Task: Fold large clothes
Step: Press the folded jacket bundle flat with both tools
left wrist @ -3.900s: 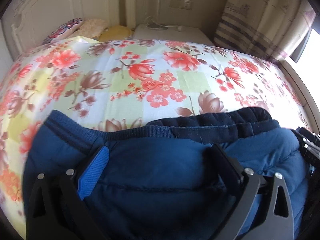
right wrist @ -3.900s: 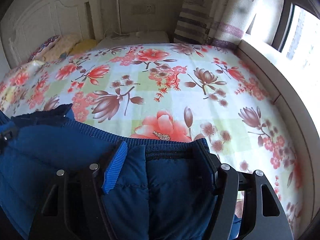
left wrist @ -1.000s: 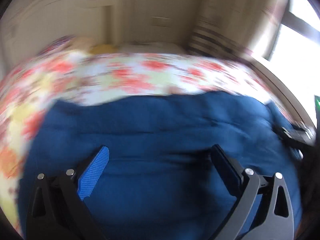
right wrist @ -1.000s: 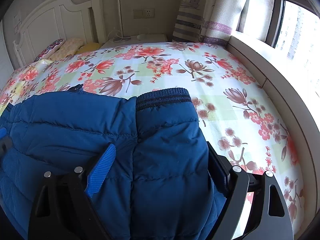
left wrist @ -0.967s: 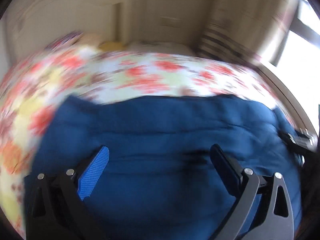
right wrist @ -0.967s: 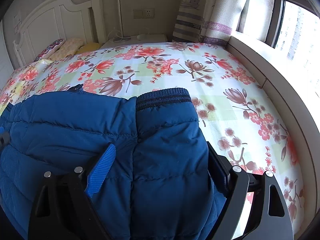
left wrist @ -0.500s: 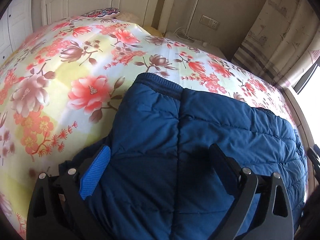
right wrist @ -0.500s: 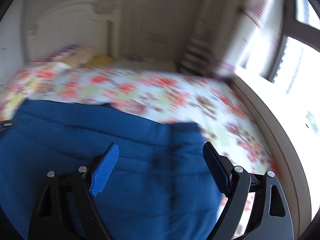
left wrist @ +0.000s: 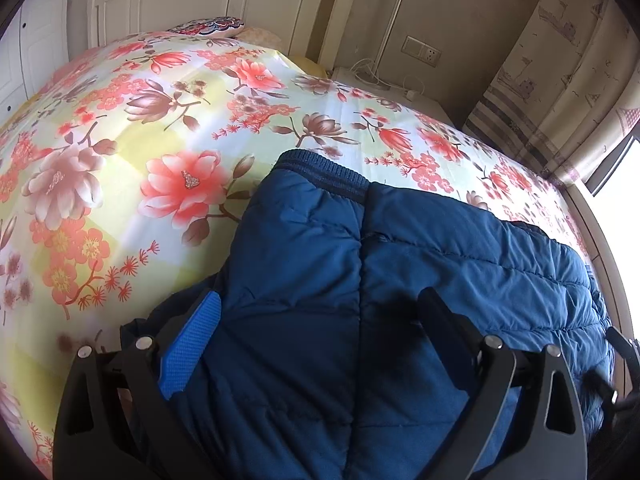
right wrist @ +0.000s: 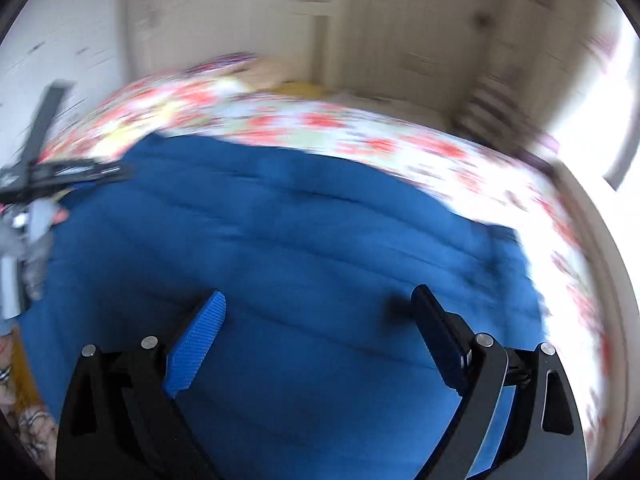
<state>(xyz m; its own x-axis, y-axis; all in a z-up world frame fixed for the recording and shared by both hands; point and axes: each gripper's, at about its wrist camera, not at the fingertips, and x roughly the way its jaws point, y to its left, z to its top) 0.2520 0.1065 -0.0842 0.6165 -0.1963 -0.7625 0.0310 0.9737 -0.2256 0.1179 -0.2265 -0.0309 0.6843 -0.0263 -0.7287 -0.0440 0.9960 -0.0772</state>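
1. Blue quilted jacket lies on the bed, spread from centre frame out to 3 o'clock and down to 6 o'clock in the left wrist view
2. Ribbed dark cuff of a folded-over sleeve sits at 12 o'clock of the jacket, flat against the floral bedspread
3. The sleeve panel runs from the cuff down toward 6 o'clock, lying on top of the jacket body; a vertical edge separates it from the quilted body to the right
4. Left claw: fingers spread wide, blue pad at 8 o'clock, black finger at 4 o'clock; jacket fabric fills the gap below them, nothing pinched between the tips
5. Whether the left fingers touch the fabric: cannot tell
6. Right wrist view is heavily motion-blurred; jacket fills centre and lower frame, bedspread visible as a band from 10 to 3 o'clock
7. Right claw: spread wide, blue pad at 7 o'clock, black finger at 4 o'clock, above jacket, gripping nothing
8. Other claw hardware appears at 9 o'clock in the right view, at the jacket's left edge; detail blurred
9. White headboard at 12 o'clock, patterned pillow below it, curtain at 2 o'clock, wall socket near 1 o'clock
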